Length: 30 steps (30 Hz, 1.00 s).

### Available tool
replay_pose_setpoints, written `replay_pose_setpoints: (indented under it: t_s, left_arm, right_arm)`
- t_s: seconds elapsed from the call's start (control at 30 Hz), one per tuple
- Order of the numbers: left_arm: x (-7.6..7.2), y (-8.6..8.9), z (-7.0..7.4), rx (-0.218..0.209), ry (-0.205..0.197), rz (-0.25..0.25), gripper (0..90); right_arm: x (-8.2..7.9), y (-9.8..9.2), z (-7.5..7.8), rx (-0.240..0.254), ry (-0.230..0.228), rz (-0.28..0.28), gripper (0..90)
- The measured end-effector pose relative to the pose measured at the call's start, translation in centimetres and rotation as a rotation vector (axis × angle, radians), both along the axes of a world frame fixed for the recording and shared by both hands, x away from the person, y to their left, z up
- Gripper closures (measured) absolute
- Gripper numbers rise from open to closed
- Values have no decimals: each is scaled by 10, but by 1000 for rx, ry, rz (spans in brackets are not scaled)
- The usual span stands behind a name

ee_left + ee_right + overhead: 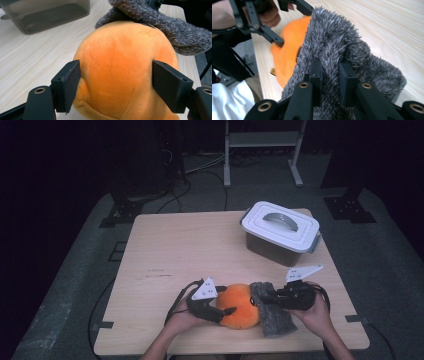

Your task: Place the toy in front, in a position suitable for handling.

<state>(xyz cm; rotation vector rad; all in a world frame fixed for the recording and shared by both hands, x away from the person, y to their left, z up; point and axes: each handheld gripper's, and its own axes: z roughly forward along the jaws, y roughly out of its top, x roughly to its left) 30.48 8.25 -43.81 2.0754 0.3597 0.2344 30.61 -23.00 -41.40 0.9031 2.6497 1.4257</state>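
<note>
While the left gripper (116,85) stands wide open, its two black jaws sit on either side of an orange plush ball (125,75), pads touching or nearly touching the fabric; can't tell from the left gripper view if they press in. Plush is round, smooth short pile, w/ a stitched seam low on the front. It lies on the table (190,245) near the front edge, btwn the two hands.

Right gripper (330,72) is closed down on a fold of grey fuzzy cloth (332,42), jaws close together w/ the pile bunched btwn them. Cloth is shaggy, long-fibred, and drapes over the right side of the plush, touching it; in the high view the rest of it trails toward the front edge of the table. A hand (315,312) holds that gripper from the right; the other hand (182,317) holds the left one.

Table is light wood-grain, rectangular. At its far right stands a storage box (280,232): dark translucent walls, white lid on top w/ a grey arched handle and grey side latches. Contents not readable through the walls. Box is well apart from plush and cloth.
</note>
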Motion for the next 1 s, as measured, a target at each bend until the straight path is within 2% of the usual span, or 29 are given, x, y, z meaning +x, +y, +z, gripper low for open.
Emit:
replay_pose_setpoints:
  t_s: [0.13, 0.23, 0.33, 0.37, 0.47, 0.53, 0.57, 0.63, 0.67, 0.73, 0.8, 0.9, 1.0]
  left_arm:
    - [3, 0, 0, 4, 17, 17, 252]
    - [5, 1, -1, -9, 22, 18, 248]
    - [4, 0, 2, -2, 16, 8, 222]
    - [4, 1, 4, 2, 7, -1, 199]
    - [1, 5, 13, -19, -46, -31, 156]
    - [0, 7, 15, -34, -55, -54, 152]
    - [-1, 7, 15, -30, -52, -66, 175]
    - [-2, 5, 12, 5, -60, -92, 298]
    - [-2, 4, 10, 8, -57, -96, 353]
    - [-2, 2, 10, 14, -54, -85, 398]
    - [0, 1, 11, 13, -42, -69, 404]
    - [4, -1, 10, -14, 0, -27, 390]
    - [9, -2, 10, -27, 35, 14, 376]
  right_arm:
    - [-3, -1, 4, -4, -16, -10, 746]
    - [-9, 8, 13, 18, -53, 33, 746]
    - [-12, 19, 12, -27, -74, 53, 746]
    - [-11, 21, 10, -33, -71, 51, 747]
    - [-8, 16, 7, -28, -61, 26, 747]
    - [-5, 11, 5, -25, -58, 6, 747]
    - [-3, 9, 4, -19, -54, 0, 746]
    - [0, 5, 1, -14, -42, -13, 746]
    - [1, 3, 1, -13, -39, -17, 745]
    - [2, 0, 1, -22, -37, -29, 745]
    - [-1, -1, 5, -20, -54, -34, 745]
    - [-10, 8, 18, 8, -98, -6, 746]
    - [-18, 25, 23, -19, -134, 42, 745]
